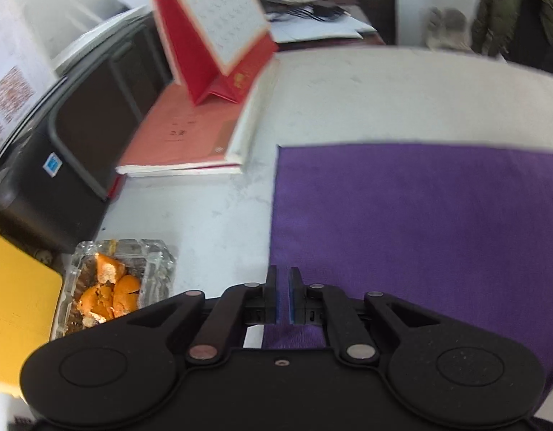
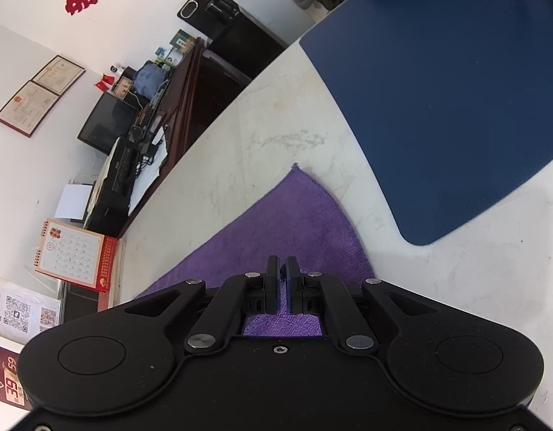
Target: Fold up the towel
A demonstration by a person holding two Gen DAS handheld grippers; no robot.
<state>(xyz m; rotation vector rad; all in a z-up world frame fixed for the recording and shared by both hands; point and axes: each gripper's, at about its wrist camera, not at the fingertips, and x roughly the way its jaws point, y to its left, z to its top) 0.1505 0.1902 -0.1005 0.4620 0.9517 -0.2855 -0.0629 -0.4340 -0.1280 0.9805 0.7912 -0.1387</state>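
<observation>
Left gripper (image 1: pixel 283 296) closed, nothing pinched, hovering over near-left edge of purple towel (image 1: pixel 413 222). Right gripper (image 2: pixel 283 285) clenched over towel too. Towel flat on white bench (image 1: pixel 212 215). Glass dish (image 1: pixel 115 280) left, red calendar (image 1: pixel 212 36) further back.

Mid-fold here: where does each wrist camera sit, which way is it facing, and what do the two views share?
Left wrist: sits behind the left gripper, looking down over the purple towel's left edge toward the red desk calendar; only its black fingers show.
Right wrist: sits behind the right gripper, looking down at a towel corner and blue mat; only its fingers show.
Shared: towel, white table, calendar.
</observation>
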